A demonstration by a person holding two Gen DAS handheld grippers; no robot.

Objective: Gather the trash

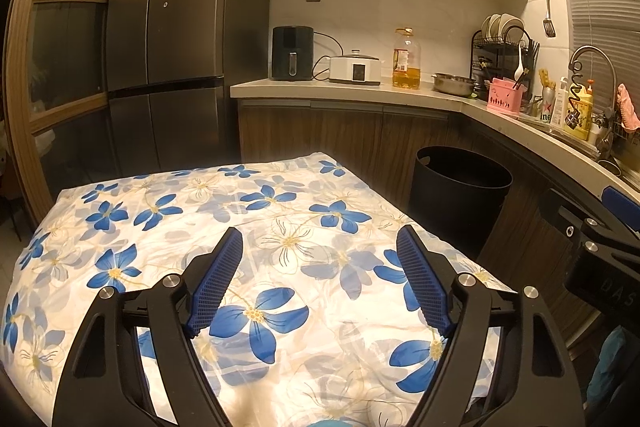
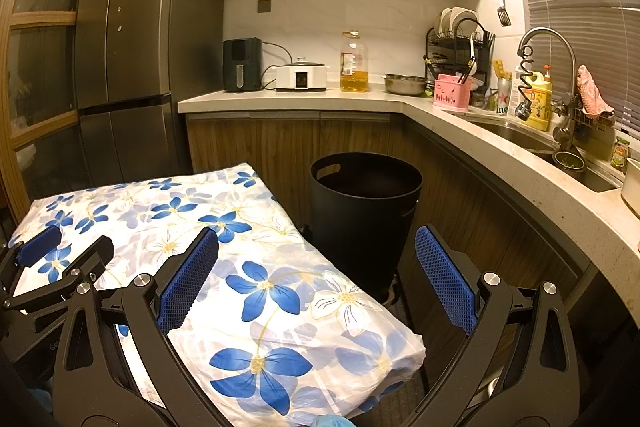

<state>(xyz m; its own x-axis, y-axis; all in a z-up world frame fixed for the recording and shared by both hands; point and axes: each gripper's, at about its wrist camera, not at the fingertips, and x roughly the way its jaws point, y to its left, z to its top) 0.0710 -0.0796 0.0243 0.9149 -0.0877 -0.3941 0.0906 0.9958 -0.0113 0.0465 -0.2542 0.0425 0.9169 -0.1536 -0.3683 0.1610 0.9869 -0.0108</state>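
A black round trash bin [image 1: 460, 199] stands on the floor to the right of a table covered with a white cloth with blue flowers [image 1: 224, 227]; it also shows in the right wrist view [image 2: 364, 219], past the table [image 2: 280, 291]. My left gripper [image 1: 320, 239] is open and empty above the table's near middle. My right gripper [image 2: 316, 239] is open and empty, over the table's right edge and in front of the bin. No trash item shows on the cloth. The left gripper shows at the left edge of the right wrist view [image 2: 60, 259].
An L-shaped kitchen counter [image 2: 304, 99] runs behind and right, carrying an air fryer [image 2: 242, 65], a white cooker [image 2: 300, 77], an oil bottle [image 2: 354, 63], a steel bowl [image 2: 405, 83], a dish rack [image 2: 456, 43] and a sink [image 2: 516, 135]. A dark fridge [image 2: 132, 47] stands at left.
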